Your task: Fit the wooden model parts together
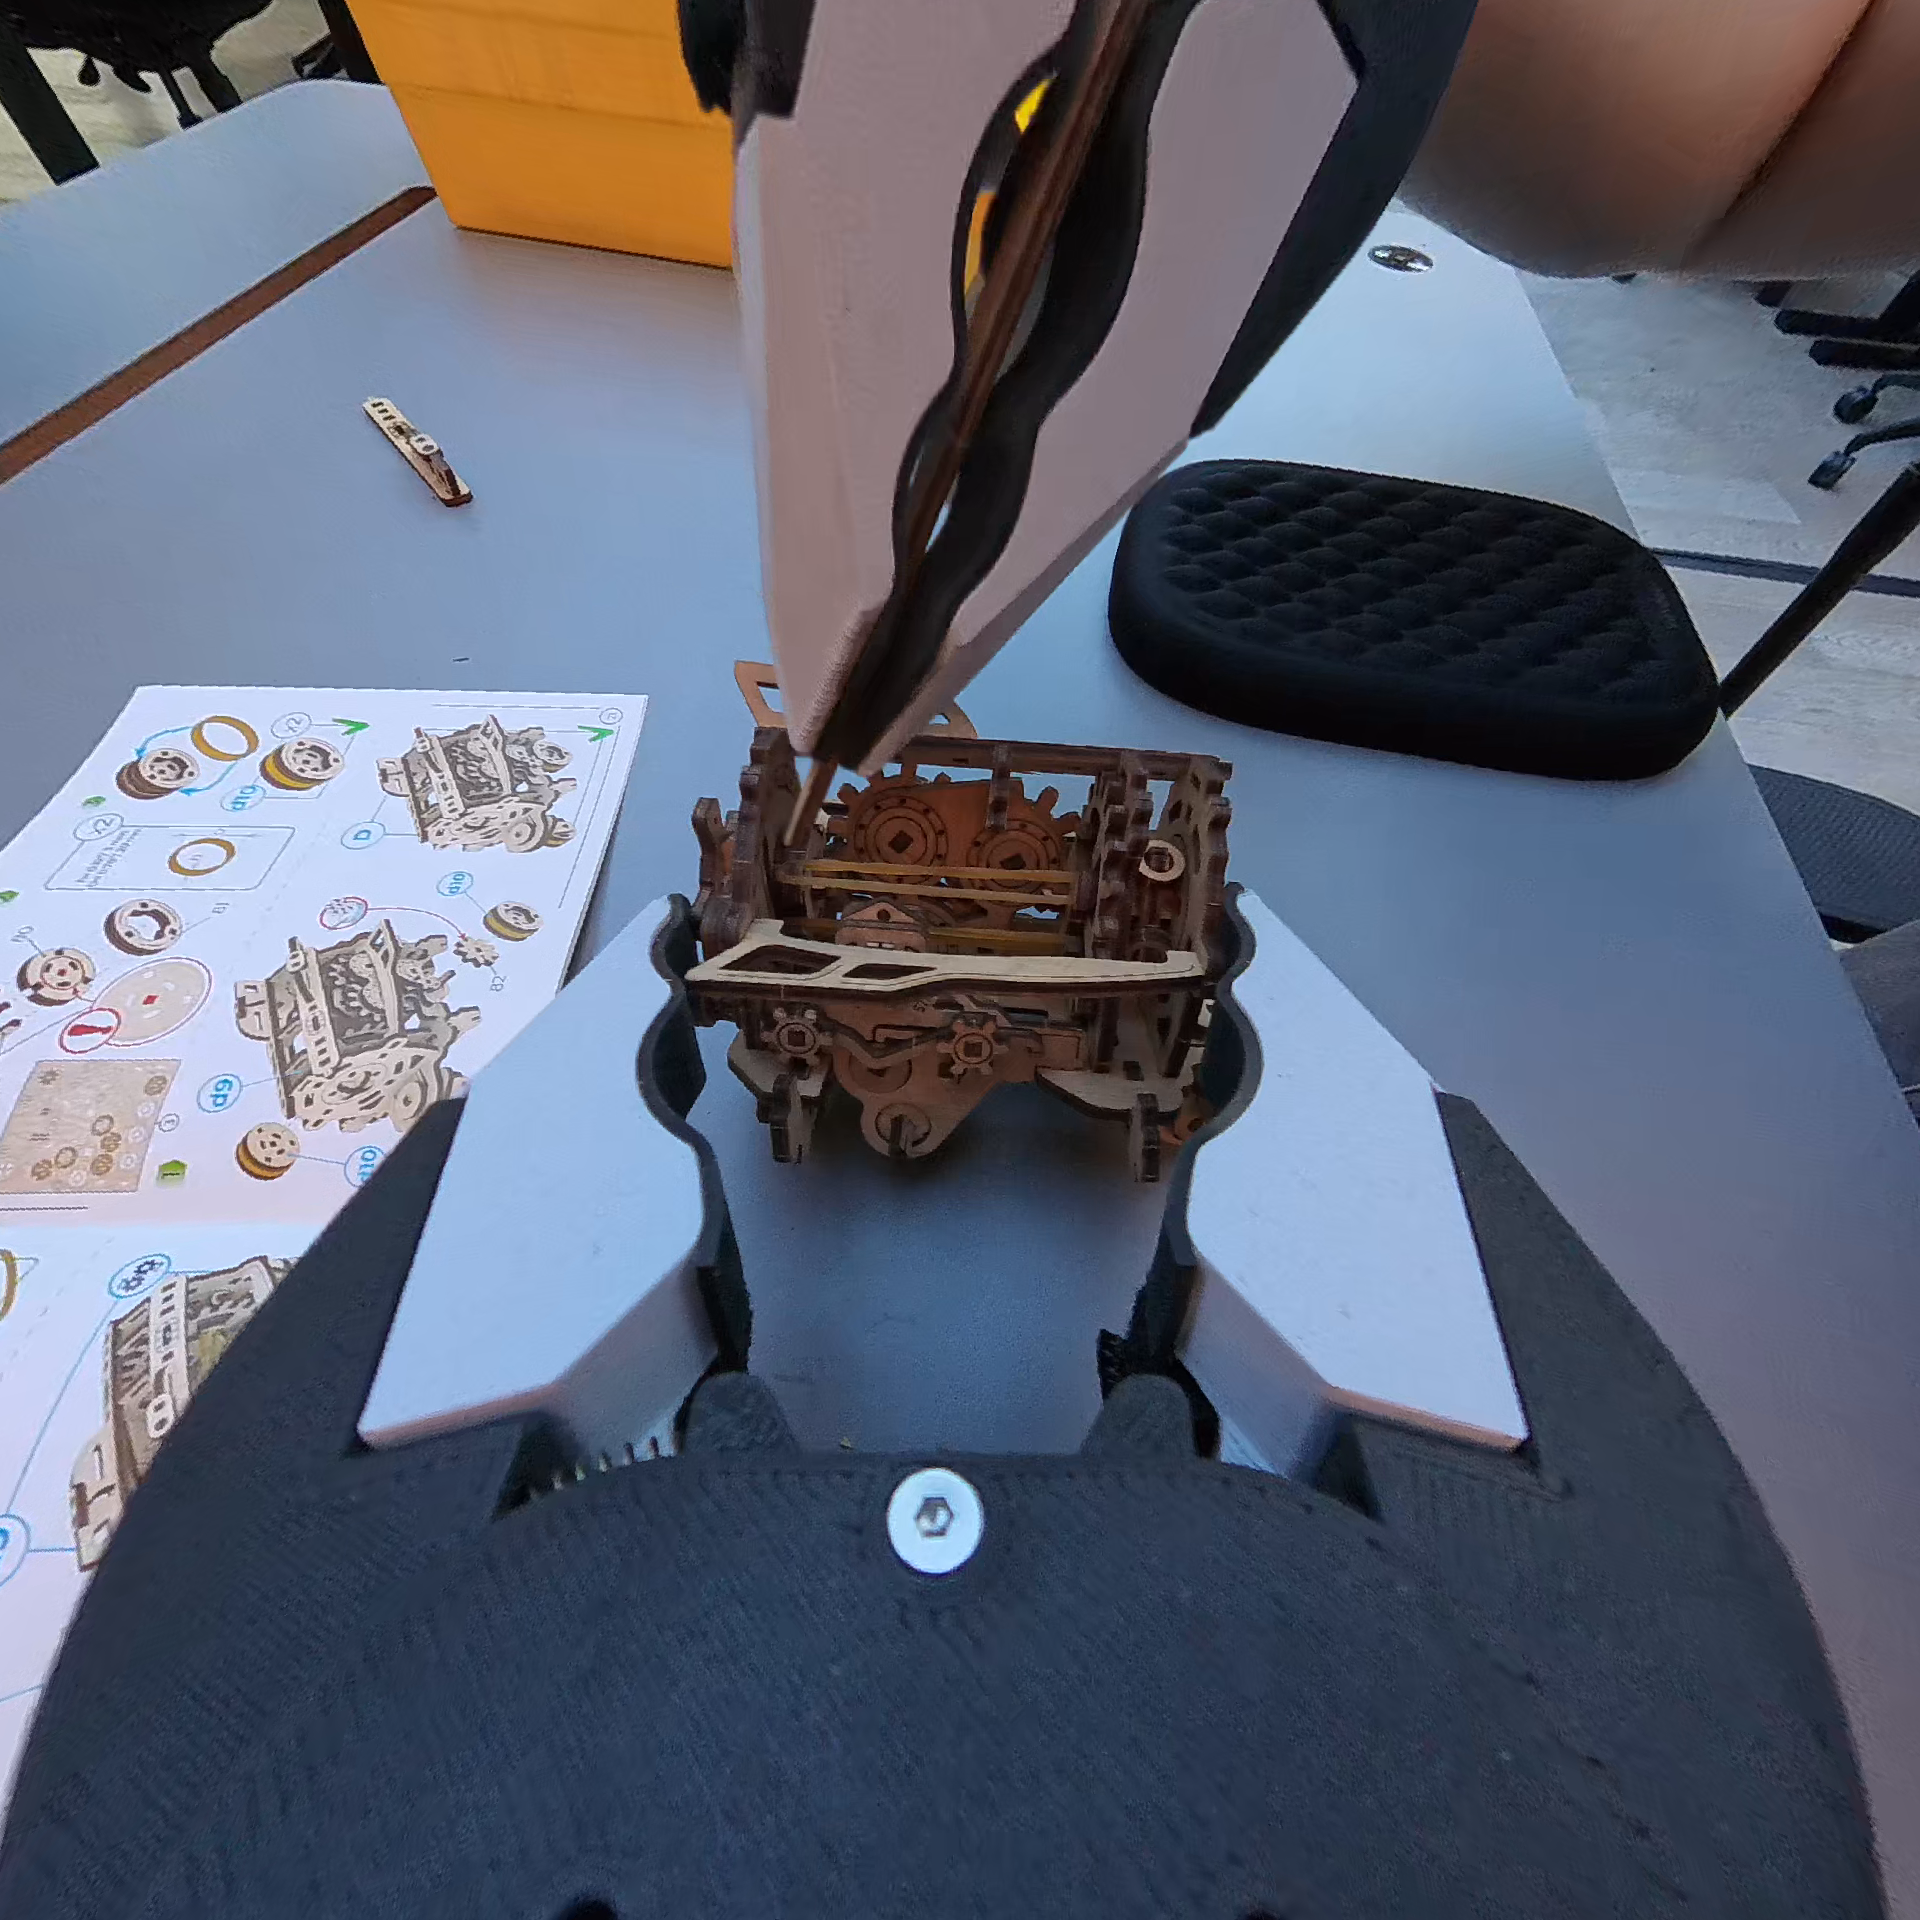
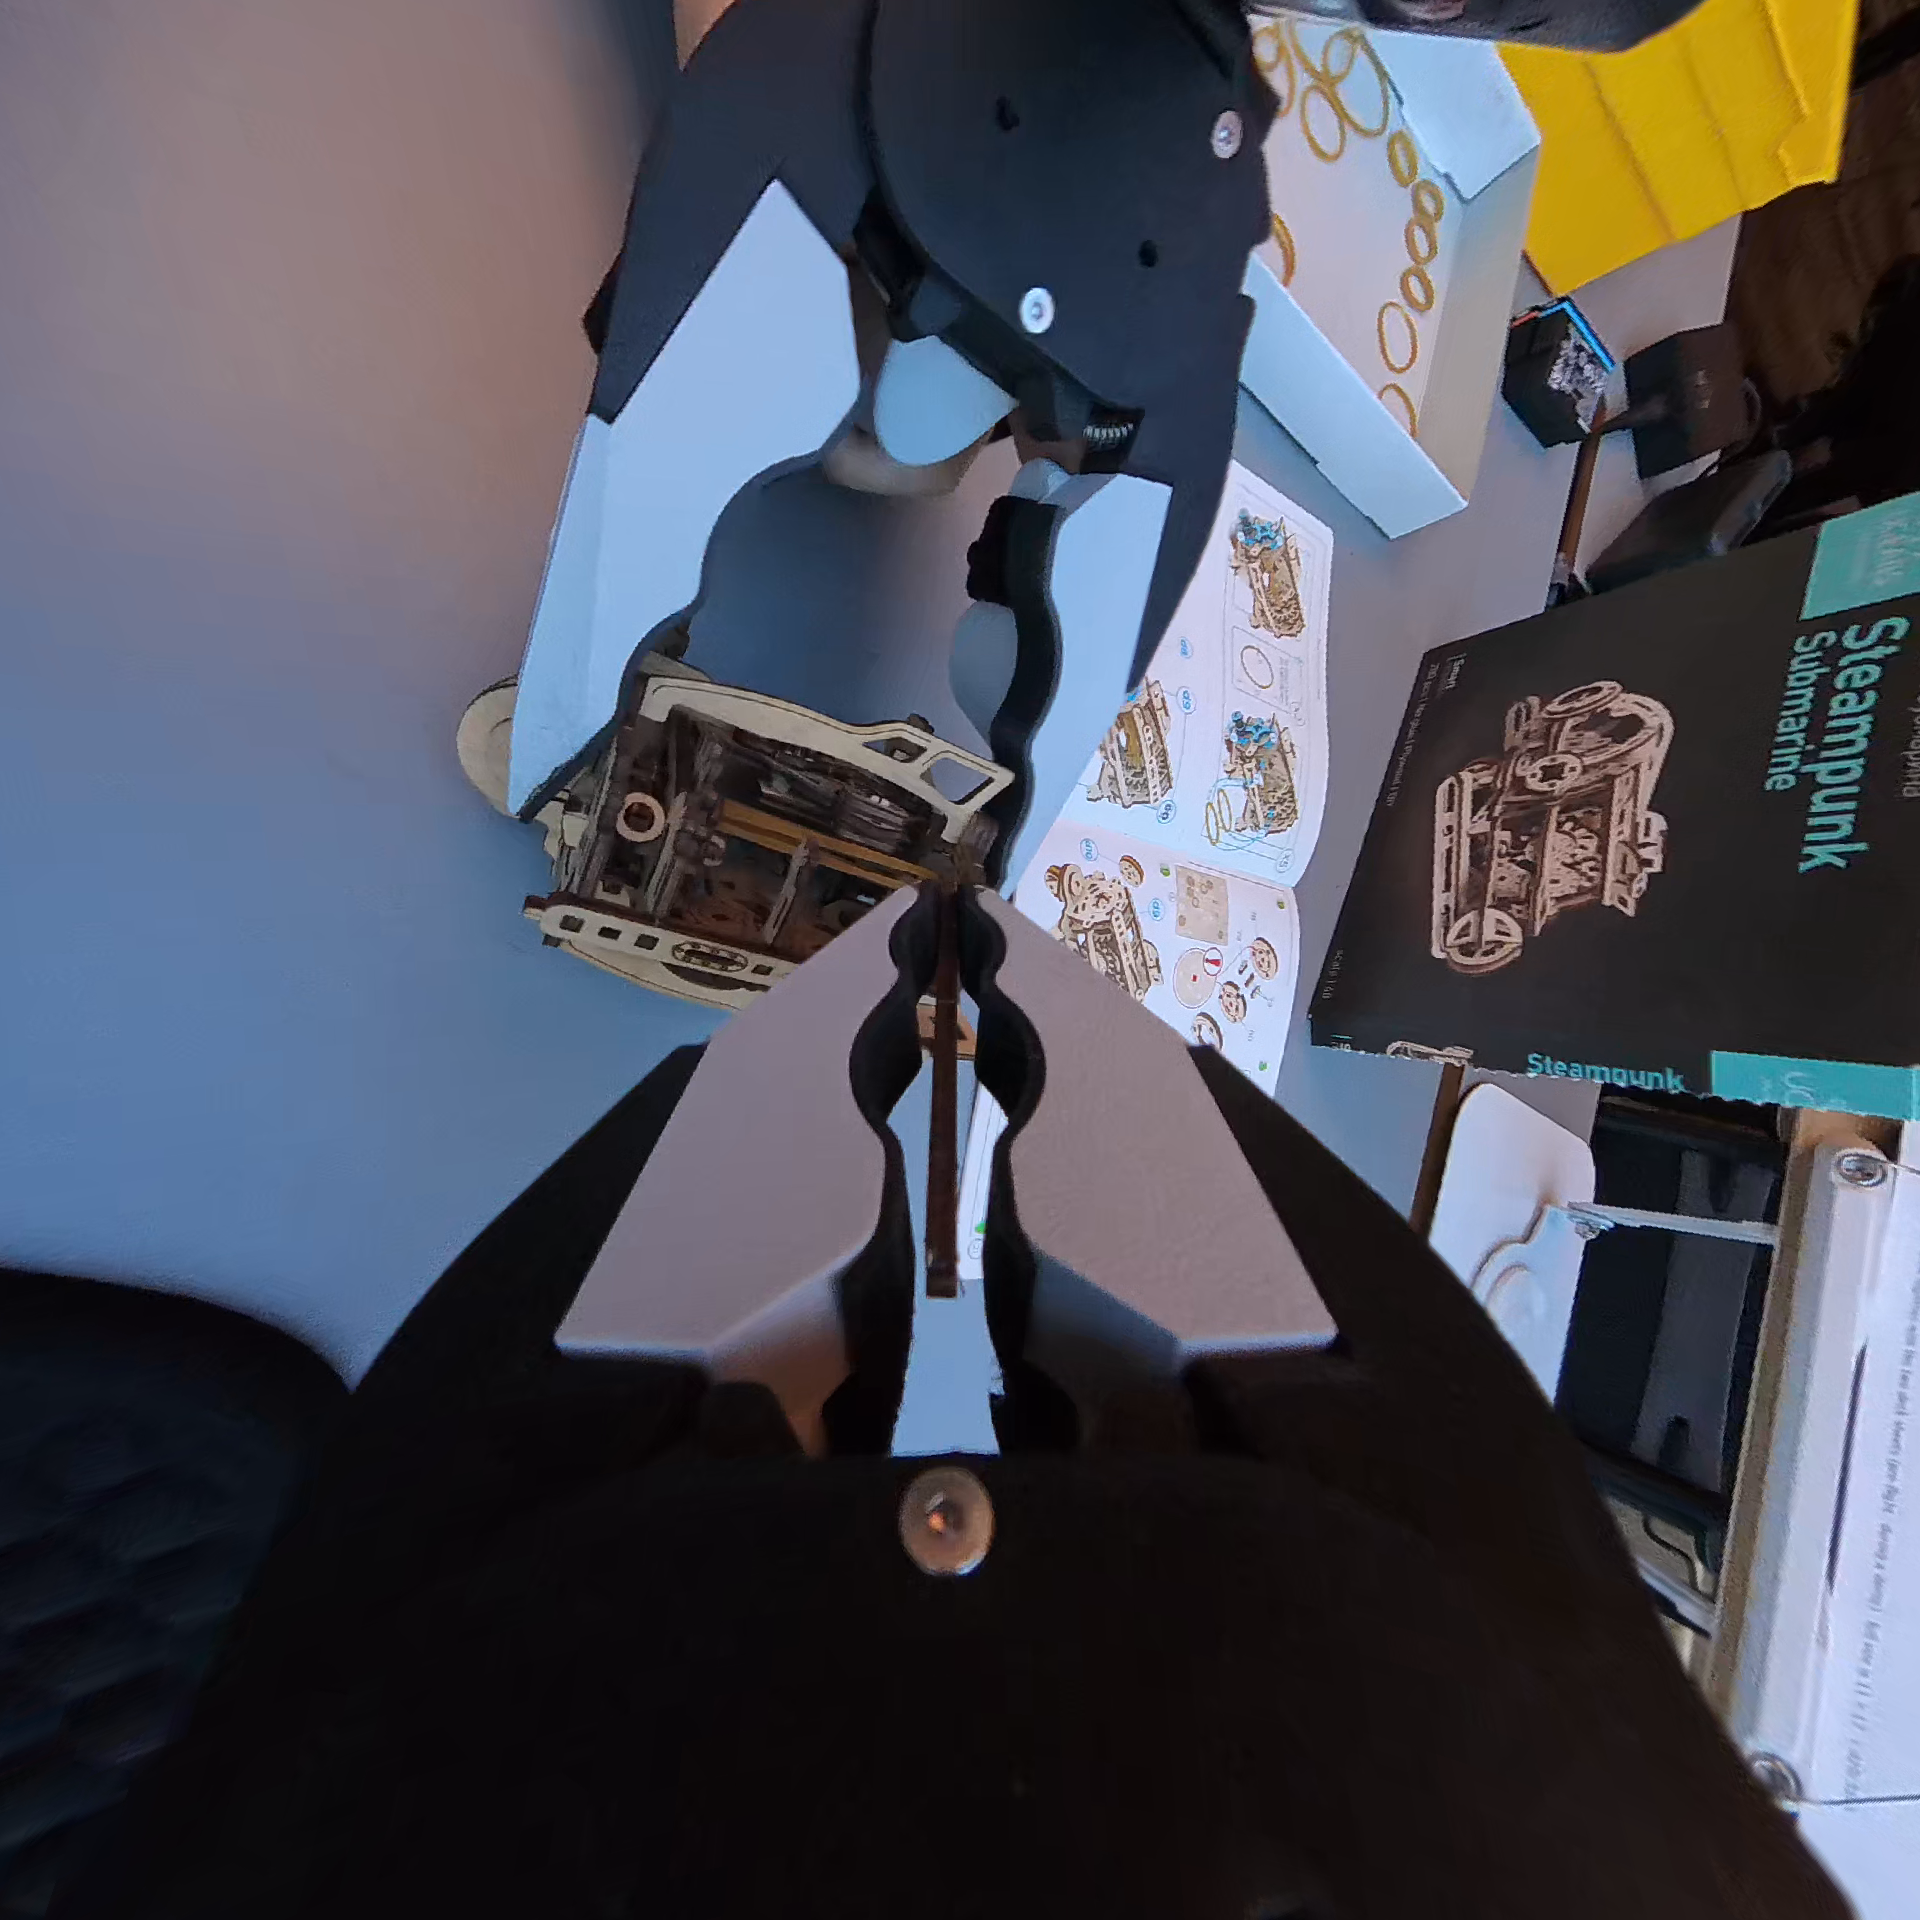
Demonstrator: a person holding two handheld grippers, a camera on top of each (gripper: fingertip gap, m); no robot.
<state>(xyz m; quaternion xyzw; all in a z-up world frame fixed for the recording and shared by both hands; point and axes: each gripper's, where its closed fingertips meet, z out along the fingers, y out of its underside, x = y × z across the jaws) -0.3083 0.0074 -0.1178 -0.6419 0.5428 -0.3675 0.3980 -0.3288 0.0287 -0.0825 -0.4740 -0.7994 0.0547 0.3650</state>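
**Strip poised at the model's corner**

The wooden model (image 1: 956,935) stands on the grey table (image 1: 520,582), framed by the left gripper (image 1: 956,966). Its jaws are spread wide, one finger at each end of the model; the black pads sit right at the model's ends, but whether they press on it cannot be told.

The right gripper (image 2: 940,904) comes down from above with its jaws closed on a thin wooden strip (image 2: 942,1091), both pads pressed against its flat sides. The strip's lower tip pokes out past the fingertips and reaches the model's top left corner, just above the yellow rubber bands (image 1: 925,878) stretched across the frame. Whether the tip touches the wood cannot be told.

An instruction sheet (image 1: 312,935) lies on the table just to the left of the model. A small loose wooden piece (image 1: 418,453) lies farther back on the table, well apart. A black cushioned pad (image 1: 1403,613) rests to the right, and a yellow box (image 1: 561,125) sits at the far edge. The kit's dark box (image 2: 1621,831) lies beyond the sheet.
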